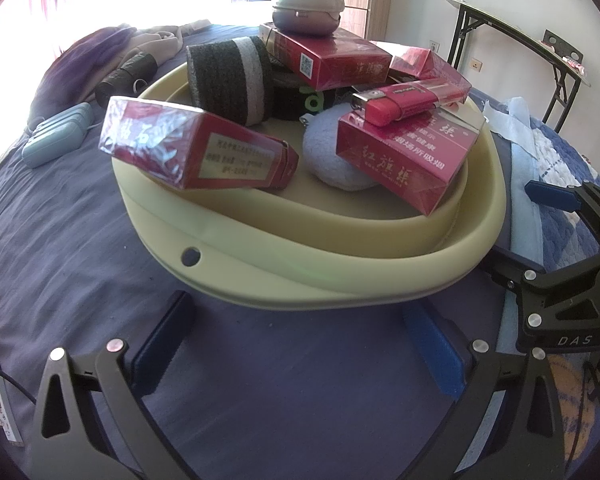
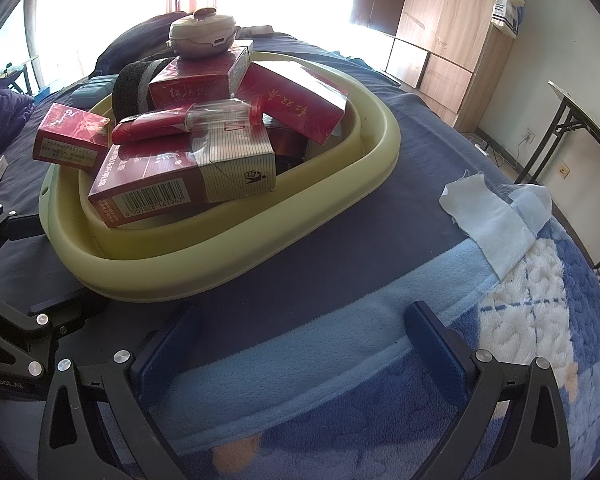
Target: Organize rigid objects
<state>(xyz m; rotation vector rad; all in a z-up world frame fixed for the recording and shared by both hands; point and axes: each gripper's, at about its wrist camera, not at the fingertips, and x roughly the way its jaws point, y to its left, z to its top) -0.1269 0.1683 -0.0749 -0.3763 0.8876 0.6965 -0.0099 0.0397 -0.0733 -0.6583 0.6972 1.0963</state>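
A pale yellow basin (image 1: 284, 276) (image 2: 204, 268) sits on the bed, piled with several red cigarette packs (image 1: 188, 148) (image 2: 188, 184). A red lighter (image 1: 404, 102) (image 2: 160, 126) lies on one pack. A small round beige case (image 1: 306, 6) (image 2: 202, 34) tops the pile, and a dark rolled band (image 1: 228, 80) and a grey-blue puff (image 1: 332, 160) lie among the packs. My left gripper (image 1: 300, 344) is open just in front of the basin's near rim, holding nothing. My right gripper (image 2: 296, 344) is open over the blanket, to the right of the basin, empty.
A dark blue sheet (image 1: 60, 232) and a blue patterned blanket (image 2: 540, 320) cover the bed. A white cloth scrap (image 2: 488, 216) lies to the right. A teal case (image 1: 56, 136) and clothes (image 1: 112, 56) lie at the left. A folding table (image 1: 540, 44) and a wardrobe (image 2: 440, 12) stand beyond.
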